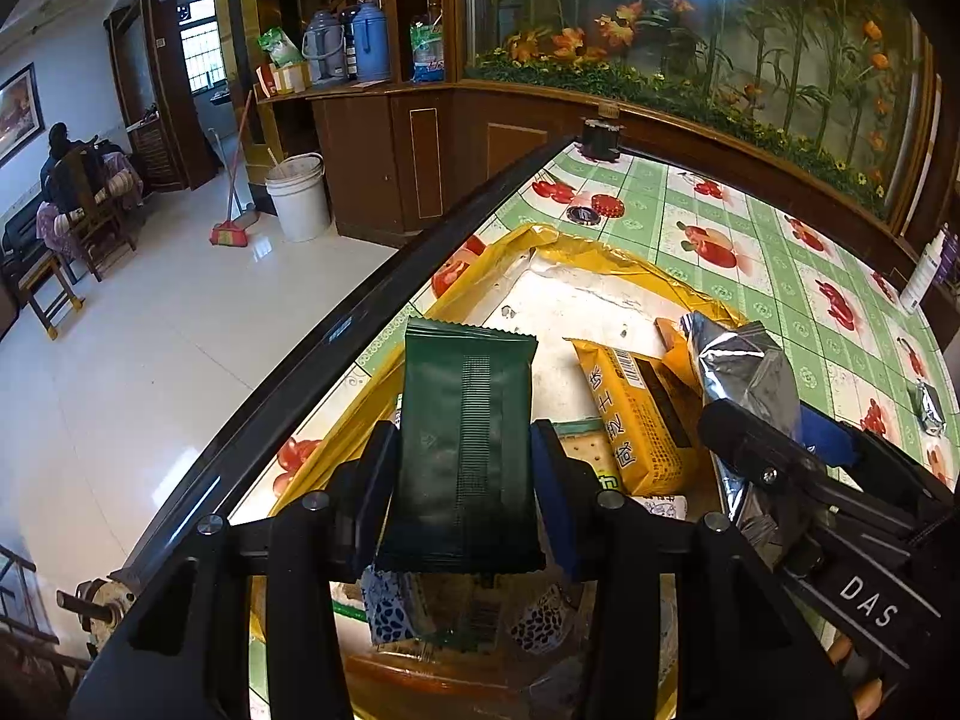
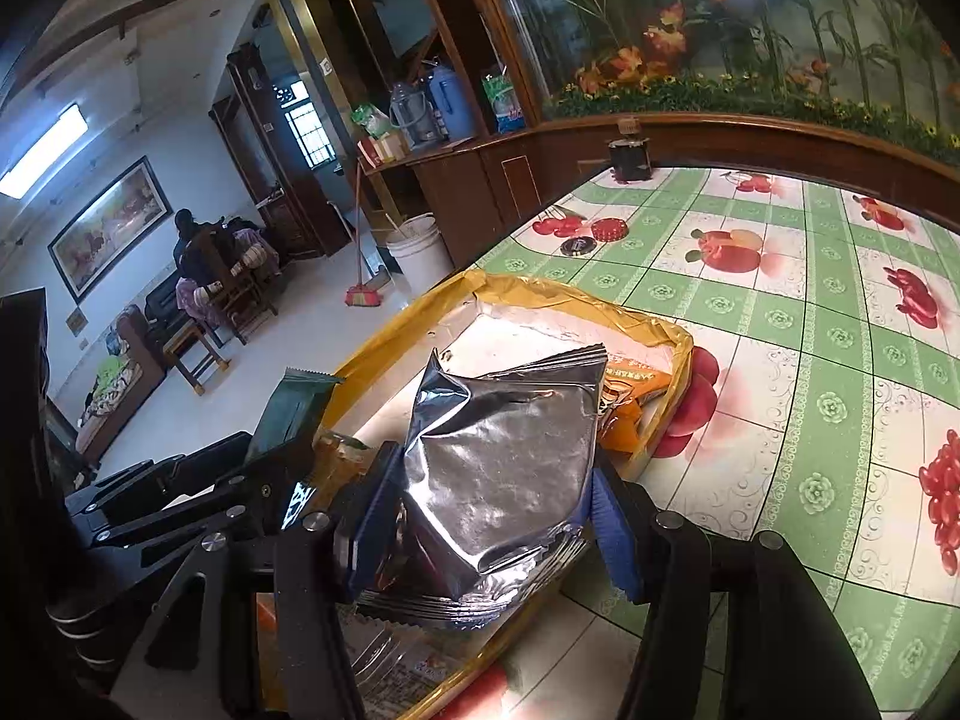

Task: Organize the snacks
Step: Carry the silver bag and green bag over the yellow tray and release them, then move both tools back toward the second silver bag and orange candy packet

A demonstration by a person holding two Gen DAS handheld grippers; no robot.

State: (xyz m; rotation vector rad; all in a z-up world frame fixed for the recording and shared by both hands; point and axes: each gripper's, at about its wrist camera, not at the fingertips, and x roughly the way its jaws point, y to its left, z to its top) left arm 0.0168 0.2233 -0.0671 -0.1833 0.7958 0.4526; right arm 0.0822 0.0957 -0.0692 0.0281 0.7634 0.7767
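The dark green snack packet stands between the pads of the left gripper, which are closed on its two long sides; it hangs above the yellow tray, near the tray's left rim. Beside it, the silver foil packet is pinched in the right gripper, whose jaws stand about half apart and press the crumpled foil from both sides. This packet is also over the tray, closer to its right part.

Inside the tray lie an orange biscuit packet and some smaller wrapped snacks below the left gripper; their kind I cannot read well because the gripper covers them. One small foil piece lies alone on the fruit-pattern tablecloth, well apart from the tray.

The step in hand seems to be the carrying of two packets to the tray. The next move probably calls for lowering each one onto a free part of the tray floor, then opening the jaws so that neither packet falls over the rim.
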